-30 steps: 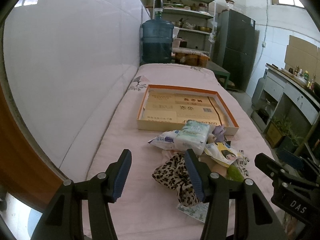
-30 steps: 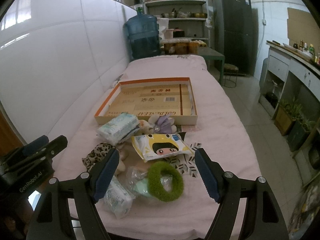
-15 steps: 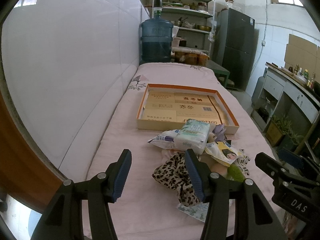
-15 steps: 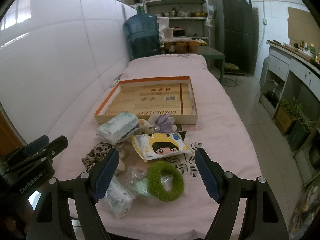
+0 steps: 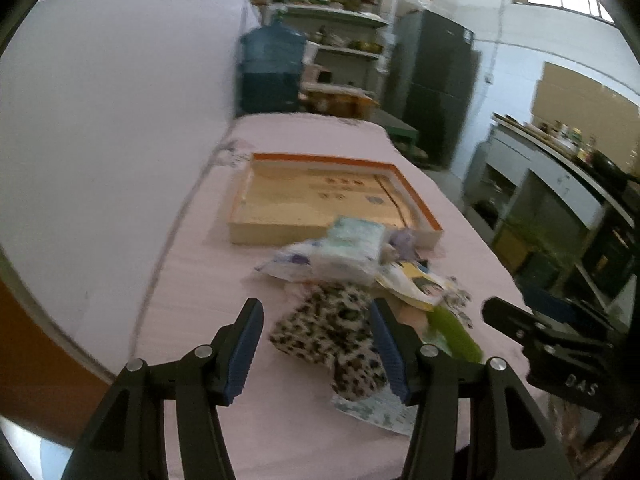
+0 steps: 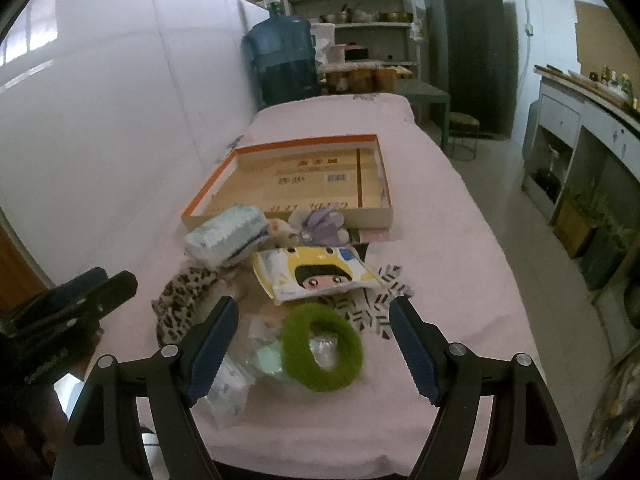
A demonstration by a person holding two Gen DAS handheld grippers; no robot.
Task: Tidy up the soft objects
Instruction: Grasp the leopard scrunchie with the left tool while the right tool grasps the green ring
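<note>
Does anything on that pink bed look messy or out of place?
Yes. The soft things sit in a loose heap in front of the box, which holds none of them: a tissue pack, leopard cloth, yellow packet and green ring overlap one another. Both claws hover open, empty.

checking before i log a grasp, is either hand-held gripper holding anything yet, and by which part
Nothing is held. The left hand-held gripper and the right hand-held gripper are both open above the pile, with no item pinched between their fingers.
</note>
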